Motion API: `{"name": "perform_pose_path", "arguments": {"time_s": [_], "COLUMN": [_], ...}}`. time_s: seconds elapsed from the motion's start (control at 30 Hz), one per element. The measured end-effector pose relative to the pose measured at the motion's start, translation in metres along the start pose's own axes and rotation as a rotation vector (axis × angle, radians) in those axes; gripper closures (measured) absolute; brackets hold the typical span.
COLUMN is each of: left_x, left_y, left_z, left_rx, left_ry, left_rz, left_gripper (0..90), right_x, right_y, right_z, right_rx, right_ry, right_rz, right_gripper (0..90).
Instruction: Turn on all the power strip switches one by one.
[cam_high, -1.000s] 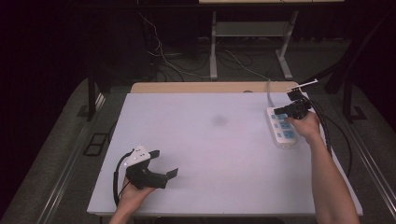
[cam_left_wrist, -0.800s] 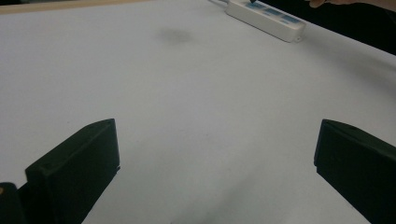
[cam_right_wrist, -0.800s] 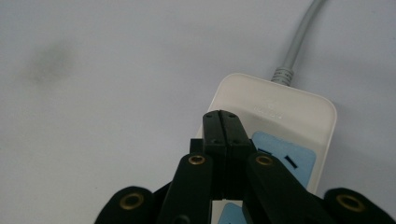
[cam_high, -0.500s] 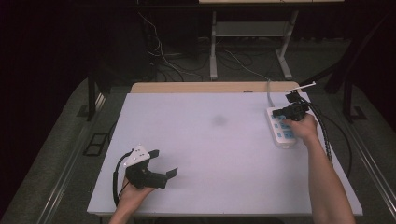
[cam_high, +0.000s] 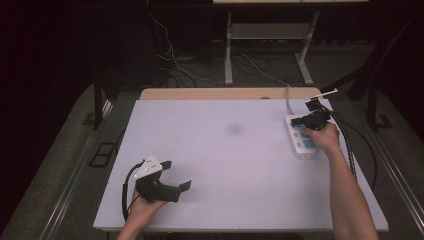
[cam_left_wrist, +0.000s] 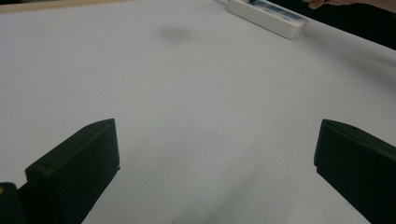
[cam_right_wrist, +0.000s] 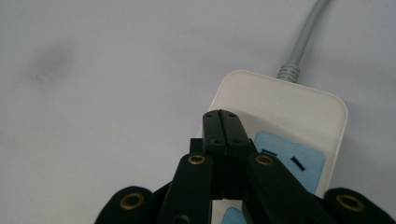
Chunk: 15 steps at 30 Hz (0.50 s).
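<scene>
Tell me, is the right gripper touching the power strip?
Cannot tell. In the right gripper view the shut right gripper overlaps the power strip, hiding any contact.

One power strip (cam_high: 301, 138), two grippers, left (cam_high: 172, 183) and right (cam_high: 299, 121).

Power strip (cam_high: 301, 138) on the table (cam_high: 235, 170) at far right, right tongs (cam_high: 303, 121) over it, left tongs (cam_high: 176, 176) near left

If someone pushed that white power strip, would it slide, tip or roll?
The power strip lies flat and boxy, so it would likely slide, not roll or tip. Its grey cord would probably drag and swing it. The casing looks stiff.
</scene>
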<state>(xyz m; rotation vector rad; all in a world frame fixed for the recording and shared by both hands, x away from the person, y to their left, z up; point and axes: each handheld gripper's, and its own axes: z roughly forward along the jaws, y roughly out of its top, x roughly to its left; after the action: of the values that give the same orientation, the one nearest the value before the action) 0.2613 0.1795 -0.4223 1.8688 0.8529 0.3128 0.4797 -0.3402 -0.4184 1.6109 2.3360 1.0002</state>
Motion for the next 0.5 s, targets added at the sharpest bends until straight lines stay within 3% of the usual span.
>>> {"name": "perform_pose_path", "arguments": {"time_s": [0.1,0.5], "left_x": [-0.0004,-0.0011], "left_y": [0.0000,0.0000], "left_z": [0.0003,0.0002], "left_rx": [0.001,0.002], "left_ry": [0.000,-0.002], "left_rz": [0.000,0.005], "left_gripper": [0.0,0.0], "right_x": [0.0030,0.0038], "right_y": [0.0014,0.0006], "right_z": [0.0005,0.0009], "right_rx": [0.010,0.008], "right_ry": [-0.022,-0.028], "right_rz": [-0.025,-0.031], "right_gripper": [90.0,90.0]}}
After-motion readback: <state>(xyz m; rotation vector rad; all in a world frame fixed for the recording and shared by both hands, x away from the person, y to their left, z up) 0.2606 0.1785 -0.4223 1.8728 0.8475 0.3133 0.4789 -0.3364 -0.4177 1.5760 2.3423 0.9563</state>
